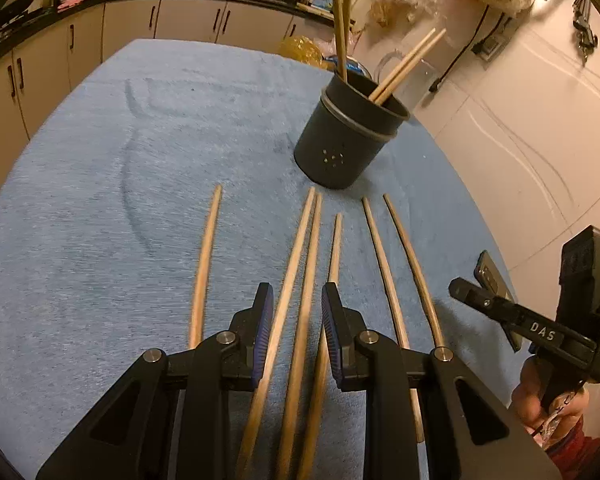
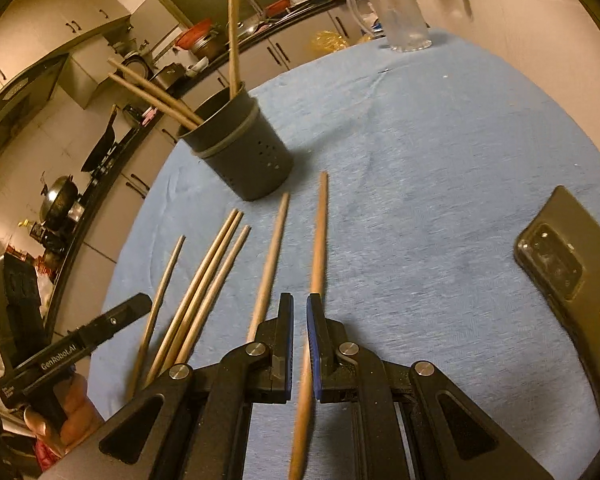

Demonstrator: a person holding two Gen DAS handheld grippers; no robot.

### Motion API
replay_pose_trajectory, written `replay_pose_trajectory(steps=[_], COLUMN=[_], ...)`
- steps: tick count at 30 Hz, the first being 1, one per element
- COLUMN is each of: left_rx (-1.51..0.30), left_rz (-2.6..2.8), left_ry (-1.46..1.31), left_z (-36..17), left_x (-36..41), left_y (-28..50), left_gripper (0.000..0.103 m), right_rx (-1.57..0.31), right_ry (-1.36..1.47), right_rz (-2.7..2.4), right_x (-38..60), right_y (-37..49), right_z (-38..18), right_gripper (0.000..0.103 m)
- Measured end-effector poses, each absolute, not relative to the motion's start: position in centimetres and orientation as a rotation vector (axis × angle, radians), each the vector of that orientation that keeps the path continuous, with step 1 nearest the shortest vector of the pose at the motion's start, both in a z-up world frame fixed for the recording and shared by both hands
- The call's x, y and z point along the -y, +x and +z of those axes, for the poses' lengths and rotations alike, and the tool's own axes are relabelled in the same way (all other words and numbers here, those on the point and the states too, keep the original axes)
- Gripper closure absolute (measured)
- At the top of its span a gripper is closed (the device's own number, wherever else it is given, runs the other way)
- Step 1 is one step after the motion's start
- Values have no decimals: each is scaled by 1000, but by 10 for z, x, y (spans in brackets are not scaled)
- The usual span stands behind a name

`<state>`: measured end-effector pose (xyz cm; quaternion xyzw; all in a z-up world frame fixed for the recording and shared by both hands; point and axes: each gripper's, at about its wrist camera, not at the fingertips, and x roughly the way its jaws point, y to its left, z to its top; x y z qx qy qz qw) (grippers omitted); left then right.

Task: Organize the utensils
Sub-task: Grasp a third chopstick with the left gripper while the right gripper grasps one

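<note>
Six loose chopsticks (image 1: 308, 264) flat on blue cloth (image 1: 100, 200), long axes roughly parallel, tips toward dark holder (image 1: 348, 136), running along both grippers' pointing lines; holder upright beyond them, four chopsticks already inside. Left gripper (image 1: 298, 320) above the middle of the row, fingers spread a little, touching pair of sticks (image 1: 296, 308) showing in the gap, third stick just by the right pad; contact with the pads not confirmable. Right gripper (image 2: 300, 336) at the row's right end, pads nearly pressed together, outermost chopstick (image 2: 319, 248) running through the narrow slit; pinched or just lying beneath, can't tell from this angle. Judgement: coming grab depends on sticks staying parallel to the fingers, so closing goes across the thin axis; left nearer the centre pair, right nearer the outer two. Risk: left catching three instead of two. Readable text: "DAS" on right gripper body in left view, "GenRobot.AI" on left gripper body in right view. Phone (image 2: 560, 268) in dark case lying right of the sticks, label unreadable; clear jug (image 2: 400, 8) at far edge of cloth
</note>
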<state>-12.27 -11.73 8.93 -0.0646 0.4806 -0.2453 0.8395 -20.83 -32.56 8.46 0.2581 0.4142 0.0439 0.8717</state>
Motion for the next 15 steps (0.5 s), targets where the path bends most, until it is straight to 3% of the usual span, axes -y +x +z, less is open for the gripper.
replay_pose_trajectory(steps=[15], left_rx=[-1090], left_rz=[-472], left_ry=[13], left_z=[72], left_x=[150], left_y=[-89], left_gripper=[80], right_rx=[-861], right_ry=[564], right_rz=[84], right_x=[334], right_y=[-212], right_z=[82], right_gripper=[95])
